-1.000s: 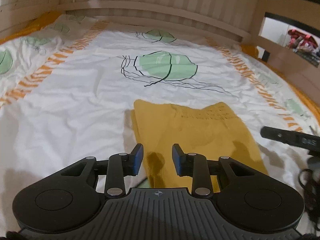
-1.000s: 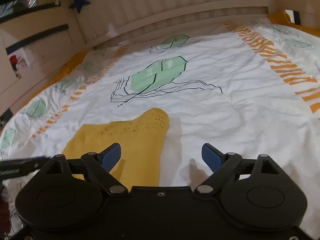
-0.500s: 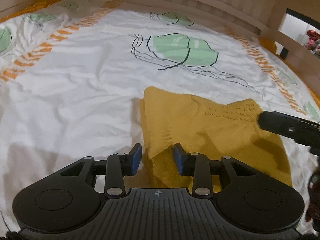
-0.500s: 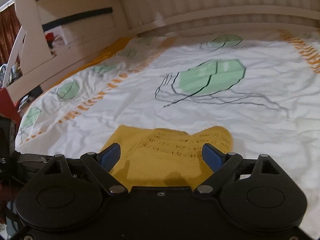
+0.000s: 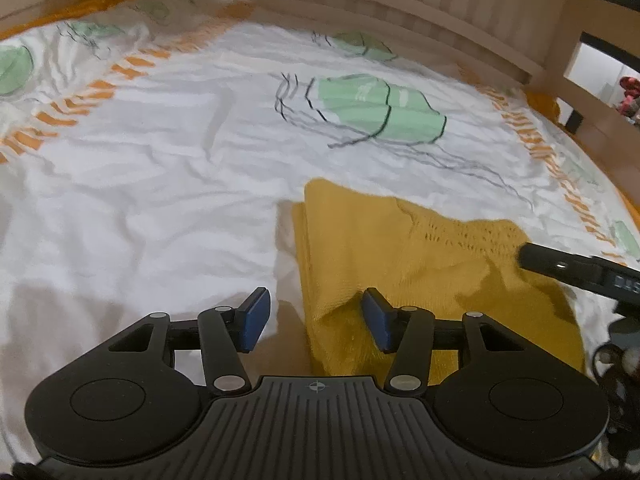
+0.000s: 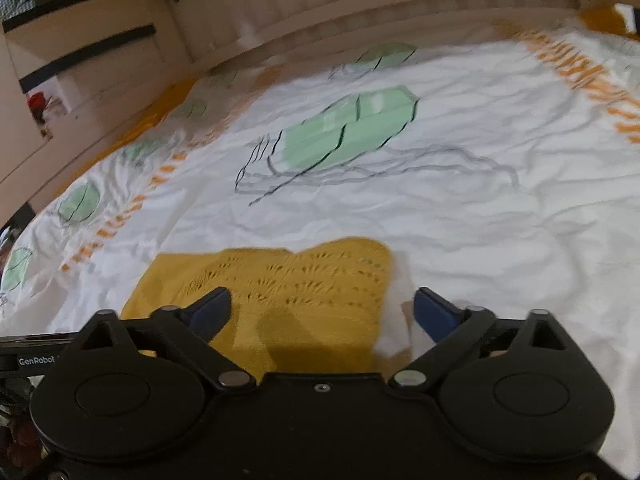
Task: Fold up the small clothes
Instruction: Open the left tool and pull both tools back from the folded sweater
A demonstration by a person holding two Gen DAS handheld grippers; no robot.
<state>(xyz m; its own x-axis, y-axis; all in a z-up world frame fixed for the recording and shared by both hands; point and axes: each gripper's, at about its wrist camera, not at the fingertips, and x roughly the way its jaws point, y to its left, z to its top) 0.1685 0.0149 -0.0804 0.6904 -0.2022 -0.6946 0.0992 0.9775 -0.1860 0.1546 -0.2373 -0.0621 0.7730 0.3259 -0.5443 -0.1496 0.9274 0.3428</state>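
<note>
A small mustard-yellow knitted garment [image 5: 420,256] lies folded on a white bedsheet [image 5: 140,208]. My left gripper [image 5: 316,320] is open at the garment's near left corner, with the garment's left edge between its blue pads and nothing gripped. My right gripper [image 6: 322,312] is wide open low over the garment [image 6: 304,292], straddling its right part. The right gripper also shows as a black bar at the right of the left wrist view [image 5: 576,270], over the garment's right edge.
The sheet has green leaf prints [image 5: 380,108] and orange striped borders [image 5: 560,168]. A wooden slatted bed rail [image 5: 400,12] runs along the far side. A wooden side rail and shelves [image 6: 80,60] stand to the left in the right wrist view.
My left gripper's jaws have opened wider and it has shifted left along the garment's near edge. My right gripper has moved left over the garment, still wide open.
</note>
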